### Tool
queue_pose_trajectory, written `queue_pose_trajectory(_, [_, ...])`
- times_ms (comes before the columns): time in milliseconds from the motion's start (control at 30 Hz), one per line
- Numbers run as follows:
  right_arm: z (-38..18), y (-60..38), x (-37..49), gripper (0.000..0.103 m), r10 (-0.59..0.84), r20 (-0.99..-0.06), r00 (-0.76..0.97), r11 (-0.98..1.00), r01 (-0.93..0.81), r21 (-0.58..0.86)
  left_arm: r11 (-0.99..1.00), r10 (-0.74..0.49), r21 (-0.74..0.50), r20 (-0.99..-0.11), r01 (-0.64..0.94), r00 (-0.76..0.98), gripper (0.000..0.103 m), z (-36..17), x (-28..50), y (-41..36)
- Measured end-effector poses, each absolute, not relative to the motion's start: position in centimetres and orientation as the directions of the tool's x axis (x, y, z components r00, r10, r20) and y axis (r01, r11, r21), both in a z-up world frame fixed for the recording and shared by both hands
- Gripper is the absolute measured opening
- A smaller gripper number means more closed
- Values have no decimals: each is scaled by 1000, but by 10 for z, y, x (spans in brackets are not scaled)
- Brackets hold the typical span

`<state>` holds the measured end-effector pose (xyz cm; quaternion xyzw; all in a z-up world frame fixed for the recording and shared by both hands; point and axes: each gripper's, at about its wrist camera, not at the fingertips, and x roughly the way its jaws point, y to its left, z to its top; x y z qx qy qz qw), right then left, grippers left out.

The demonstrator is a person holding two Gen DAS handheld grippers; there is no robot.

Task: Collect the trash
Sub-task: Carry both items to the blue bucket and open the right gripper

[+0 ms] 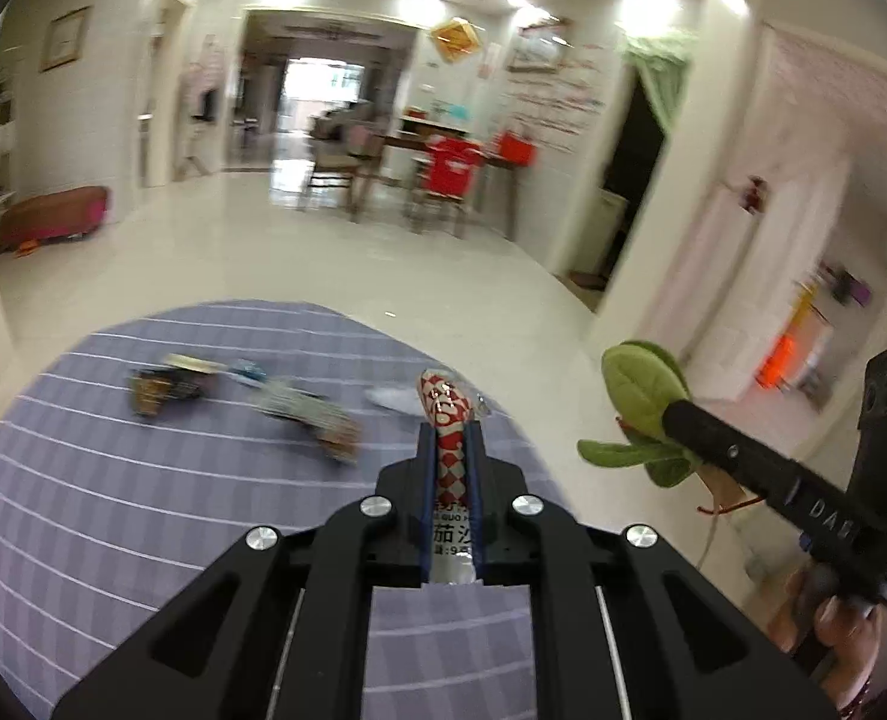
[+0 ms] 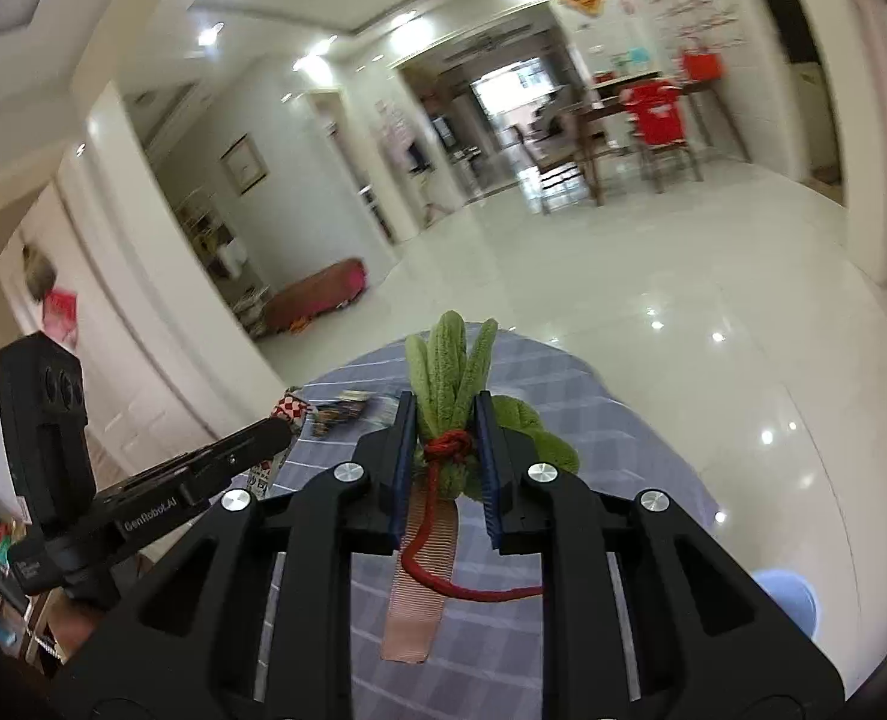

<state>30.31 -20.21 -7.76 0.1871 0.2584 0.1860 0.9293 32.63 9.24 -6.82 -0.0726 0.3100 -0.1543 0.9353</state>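
So far, two pieces are in hand and lifted clear of the round table under its lilac cloth with thin white stripes. The left gripper is closed almost fully on a long, flat red-and-white checked foil sachet, which stands up between its blue pads with its printed lower end showing behind them. The right gripper is pinched on a soft green fabric leaf bunch, squeezing it at the knot of red cord; a pink ribbon tail and the loose cord end hang below the jaws. In the left wrist view the same leaves stick out past the right gripper's black finger, off the table's edge and over the pale floor.

What remains, judging by the cloth: several blurred wrappers lie scattered near the middle, dark and pale ones, plus a whitish scrap just behind the sachet. No bin shows clearly in either view, so both held pieces are yet to be dropped anywhere, and the task looks roughly midway at best.
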Motion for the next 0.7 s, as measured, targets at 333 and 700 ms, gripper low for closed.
queue_pose_trajectory(333, [-166, -341, 232, 19, 193, -492, 849, 874, 79, 479, 848, -507, -252, -641, 466, 576, 9, -135, 318, -70])
queue_pose_trajectory(700, [-270, -422, 237, 59, 144, -583, 800, 781, 270, 563, 813, -495, -222, -750, 538, 439, 9, -228, 346, -173])
